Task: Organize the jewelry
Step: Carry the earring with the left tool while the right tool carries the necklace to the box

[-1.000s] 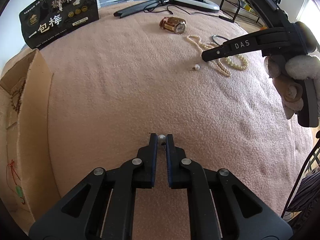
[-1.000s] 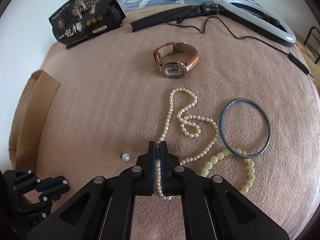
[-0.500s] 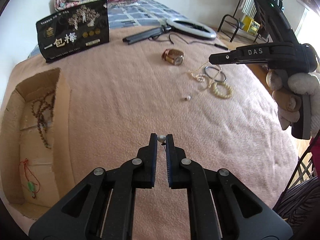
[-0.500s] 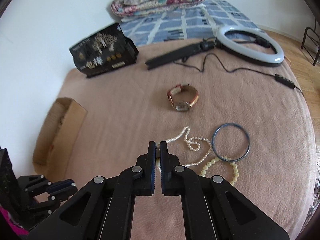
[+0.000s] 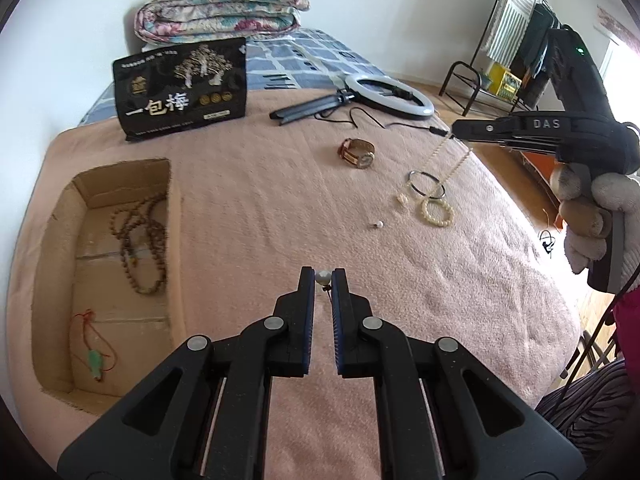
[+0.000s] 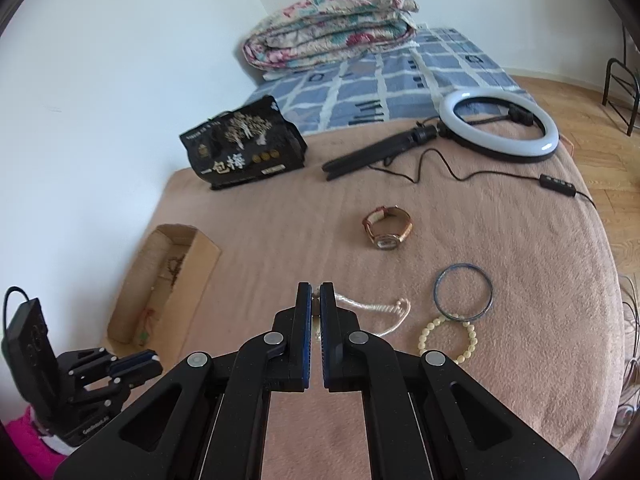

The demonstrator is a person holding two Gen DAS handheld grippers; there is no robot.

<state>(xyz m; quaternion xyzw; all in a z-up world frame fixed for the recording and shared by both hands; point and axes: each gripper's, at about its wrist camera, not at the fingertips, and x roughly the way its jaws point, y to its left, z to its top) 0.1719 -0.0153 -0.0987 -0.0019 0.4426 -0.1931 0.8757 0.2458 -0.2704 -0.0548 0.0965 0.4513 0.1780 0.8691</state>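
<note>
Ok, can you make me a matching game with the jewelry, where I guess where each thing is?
Things:
1. pearl earring
2. pearl necklace
3. brown bead necklace
4. watch

Places:
A. lying in the cardboard box
B. hanging from the right gripper
C. pinched in the left gripper
D. lying on the pink blanket

Pairs: 1-C, 2-B, 3-A, 4-D

White wall (image 6: 120, 80), wood floor (image 6: 592, 120), perhaps window (image 5: 624, 40)
</note>
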